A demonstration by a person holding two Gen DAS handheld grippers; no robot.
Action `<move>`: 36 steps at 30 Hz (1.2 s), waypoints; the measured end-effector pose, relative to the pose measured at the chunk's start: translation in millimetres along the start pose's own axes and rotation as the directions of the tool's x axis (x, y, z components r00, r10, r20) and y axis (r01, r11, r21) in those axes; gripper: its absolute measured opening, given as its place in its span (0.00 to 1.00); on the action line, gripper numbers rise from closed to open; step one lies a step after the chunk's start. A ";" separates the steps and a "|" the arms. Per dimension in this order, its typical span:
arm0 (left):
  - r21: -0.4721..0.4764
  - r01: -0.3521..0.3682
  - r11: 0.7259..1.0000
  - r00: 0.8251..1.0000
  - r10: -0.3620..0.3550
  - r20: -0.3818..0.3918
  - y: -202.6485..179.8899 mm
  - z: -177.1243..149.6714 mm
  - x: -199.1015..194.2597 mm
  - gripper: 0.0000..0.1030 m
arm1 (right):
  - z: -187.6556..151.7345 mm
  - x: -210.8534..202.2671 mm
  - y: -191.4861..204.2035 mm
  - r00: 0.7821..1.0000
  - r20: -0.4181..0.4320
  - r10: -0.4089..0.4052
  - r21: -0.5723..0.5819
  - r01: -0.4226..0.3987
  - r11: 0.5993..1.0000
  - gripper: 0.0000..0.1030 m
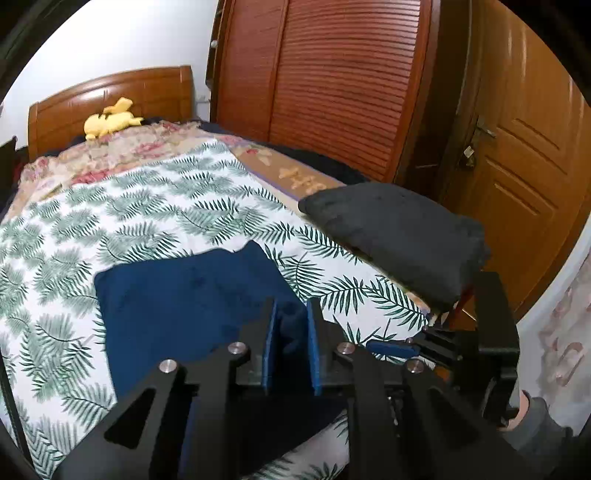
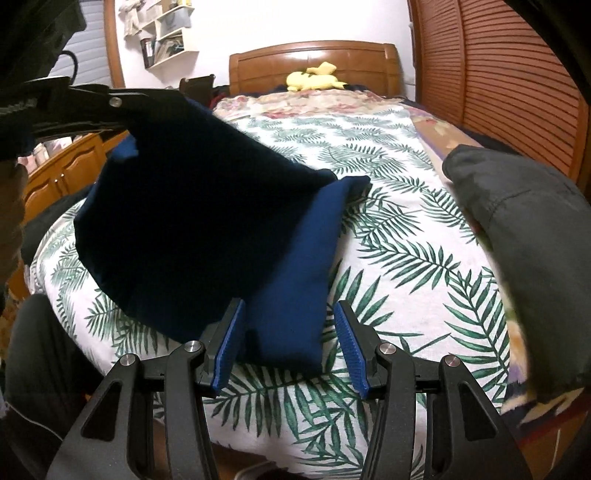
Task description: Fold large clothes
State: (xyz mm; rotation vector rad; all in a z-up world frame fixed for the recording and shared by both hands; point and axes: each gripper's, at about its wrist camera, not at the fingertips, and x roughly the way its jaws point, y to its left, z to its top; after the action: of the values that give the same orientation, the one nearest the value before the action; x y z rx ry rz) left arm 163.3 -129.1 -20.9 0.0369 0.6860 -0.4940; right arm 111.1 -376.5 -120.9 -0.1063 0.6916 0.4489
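Navy-blue knit garment (image 2: 192, 221), soft and thick like a sweater, is sitting on the bed with the white palm-leaf print sheet (image 2: 406, 258), near the foot end. It's mid-fold as far as I can judge: most of it lies flat, but one part is lifted up off the bed at the left.

Going left to right in the right wrist view: the left gripper (image 2: 122, 101) comes in from the upper left, with a fold of the blue fabric hanging from around its tip. In its own view the jaws are narrow with a gap between them, and blue cloth shows in that gap, but I honestly can't tell whether the pads press on it or have let go. Next, the right gripper (image 2: 288, 347) hovers low over the near corner of the garment, jaws about half open, the corner sitting between them but not pinched.

Further right there's a dark grey folded garment (image 2: 524, 240) parked at the bed's right edge, looks like a finished one. Up by the wooden headboard (image 2: 314, 59) sits a yellow plush toy (image 2: 314, 79).

Next move, I'd guess: lay the lifted part down flat over the rest, then the right jaws need to close on that near corner for the following fold, keeping edges lined up.

No containers holding anything here; the wall shelf (image 2: 166, 33) is too blurry to read.
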 end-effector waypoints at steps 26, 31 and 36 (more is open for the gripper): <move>-0.047 -0.220 0.974 0.975 0.222 0.019 101.8 -84.6 -62.2 0.22 | 67.3 12.4 53.9 0.985 0.113 0.130 0.002 -0.131 0.991 0.49; -0.062 -0.228 0.972 0.974 0.228 0.005 112.2 -95.9 -63.4 0.22 | 67.8 39.3 58.4 0.988 0.048 0.149 0.029 -0.150 0.988 0.49; -0.069 -0.242 0.968 0.970 0.242 -0.006 121.1 -106.6 -63.3 0.23 | 60.5 60.5 61.7 0.985 -0.019 0.173 0.049 -0.172 0.984 0.49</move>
State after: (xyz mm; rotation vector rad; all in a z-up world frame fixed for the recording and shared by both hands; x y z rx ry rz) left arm 111.9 25.5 -80.2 0.0539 0.6857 -0.2351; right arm 161.3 -284.4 -109.7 -0.0066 0.7371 0.5975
